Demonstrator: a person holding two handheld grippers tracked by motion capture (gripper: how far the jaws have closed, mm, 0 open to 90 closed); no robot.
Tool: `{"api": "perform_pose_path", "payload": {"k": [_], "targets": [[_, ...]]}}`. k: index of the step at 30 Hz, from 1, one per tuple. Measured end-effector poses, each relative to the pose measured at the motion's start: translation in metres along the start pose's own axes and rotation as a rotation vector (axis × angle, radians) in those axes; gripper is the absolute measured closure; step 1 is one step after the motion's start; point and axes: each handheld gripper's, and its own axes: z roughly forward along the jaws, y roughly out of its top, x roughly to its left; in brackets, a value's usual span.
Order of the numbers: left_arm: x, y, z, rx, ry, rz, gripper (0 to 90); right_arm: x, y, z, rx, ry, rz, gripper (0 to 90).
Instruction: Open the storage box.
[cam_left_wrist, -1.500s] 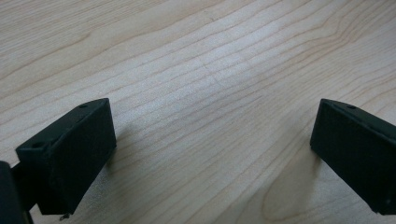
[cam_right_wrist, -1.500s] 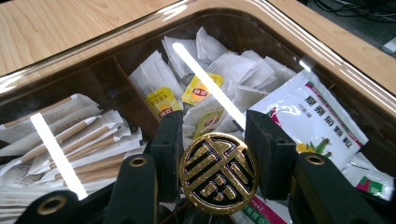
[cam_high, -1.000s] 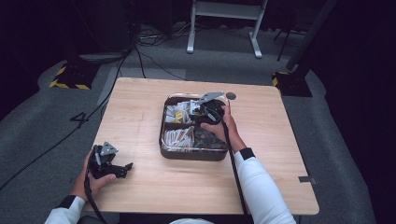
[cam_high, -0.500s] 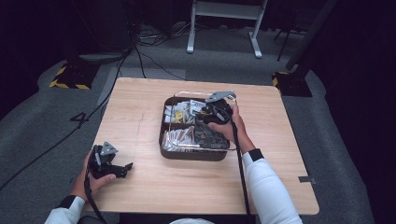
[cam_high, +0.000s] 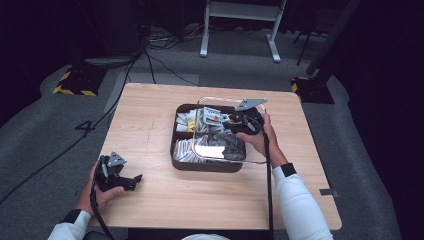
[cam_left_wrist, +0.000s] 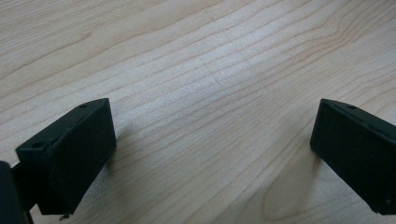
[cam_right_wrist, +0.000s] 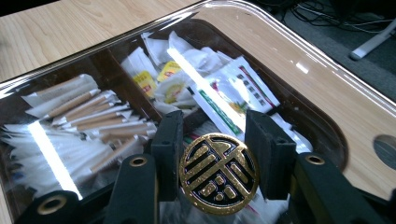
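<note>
A dark brown compartment box (cam_high: 200, 165) sits mid-table, with paper-wrapped sticks (cam_right_wrist: 93, 116) in one section and sachets (cam_right_wrist: 219, 93) in another. Over it, shifted to the right, hangs a clear lid (cam_high: 220, 98) (cam_right_wrist: 299, 44). My right gripper (cam_high: 232, 122) (cam_right_wrist: 218, 154) is shut on the lid's round black-and-gold knob (cam_right_wrist: 218, 173), one jaw on each side. My left gripper (cam_high: 131, 181) (cam_left_wrist: 212, 149) rests on the bare wood near the table's front left, open with nothing between its fingers (cam_left_wrist: 70, 158).
The wooden table (cam_high: 150, 115) ends close behind and right of the box. A dark round spot (cam_right_wrist: 385, 149) marks the wood beyond the lid. On the floor behind are cables (cam_high: 160, 55), a white stand (cam_high: 240, 10) and a yellow-black striped foot (cam_high: 75, 85).
My right gripper has risen and moved right with the lid, so the lid now overhangs the box's right side. The left gripper has stayed put.
</note>
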Motion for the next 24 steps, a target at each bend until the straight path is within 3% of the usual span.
{"api": "perform_pose_path", "payload": {"k": [7,24], "targets": [[0.000,0.000,0.000,0.000,0.001,0.001,0.5,-0.013,-0.014,-0.016,-0.007,-0.018,0.023,59.1],[0.000,0.000,0.000,0.001,0.000,0.000,0.5,-0.028,-0.041,-0.046,0.000,-0.059,0.040,59.1]]}}
